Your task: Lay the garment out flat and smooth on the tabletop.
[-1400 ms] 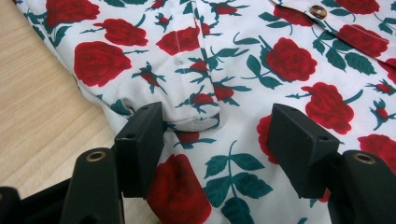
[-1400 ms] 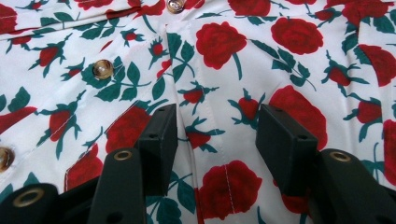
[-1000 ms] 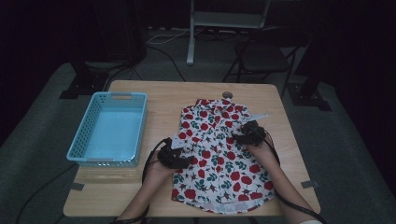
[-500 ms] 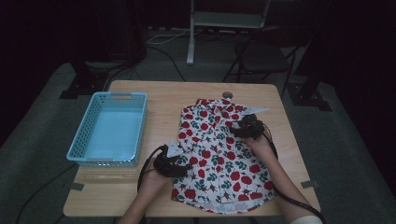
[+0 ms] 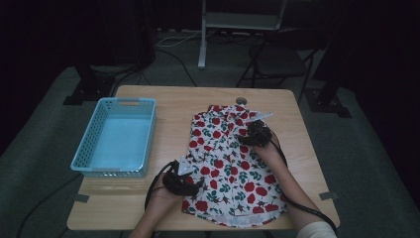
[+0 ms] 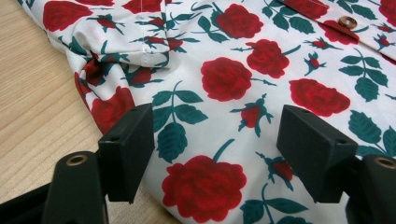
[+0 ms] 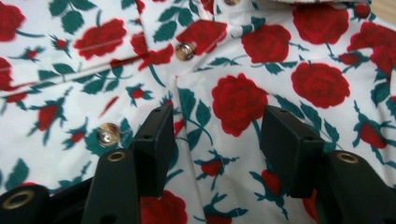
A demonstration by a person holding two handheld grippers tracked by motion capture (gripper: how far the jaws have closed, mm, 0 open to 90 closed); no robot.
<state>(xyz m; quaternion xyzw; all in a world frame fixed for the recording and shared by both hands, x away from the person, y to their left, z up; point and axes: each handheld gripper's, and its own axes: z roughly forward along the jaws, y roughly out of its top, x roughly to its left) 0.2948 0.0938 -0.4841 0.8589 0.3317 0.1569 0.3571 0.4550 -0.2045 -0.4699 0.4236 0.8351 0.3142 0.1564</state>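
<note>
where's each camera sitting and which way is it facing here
High view: above the person's side, looking forward and down on the table, blue basket, rose-print shirt; forearms, left gripper, right gripper show.
Left gripper view: rides that gripper, facing the shirt's edge; black jaws apart.
Right gripper view: rides that gripper, facing the shirt's buttons; jaws apart.
All share the shirt.

Both forearms enter from the bottom edge of the high view. The left hand (image 5: 166,194) sits at lower centre-left, holding the left gripper (image 5: 184,184), which points toward the right of the frame. Its jaws have just been opening and stand well apart in the left gripper view, with nothing pinched between them. The right arm, in a pale sleeve (image 5: 314,230), stretches from lower right up toward the middle, where the right hand (image 5: 270,151) holds the right gripper (image 5: 253,135). Its jaws stand apart, gripping nothing.
</note>
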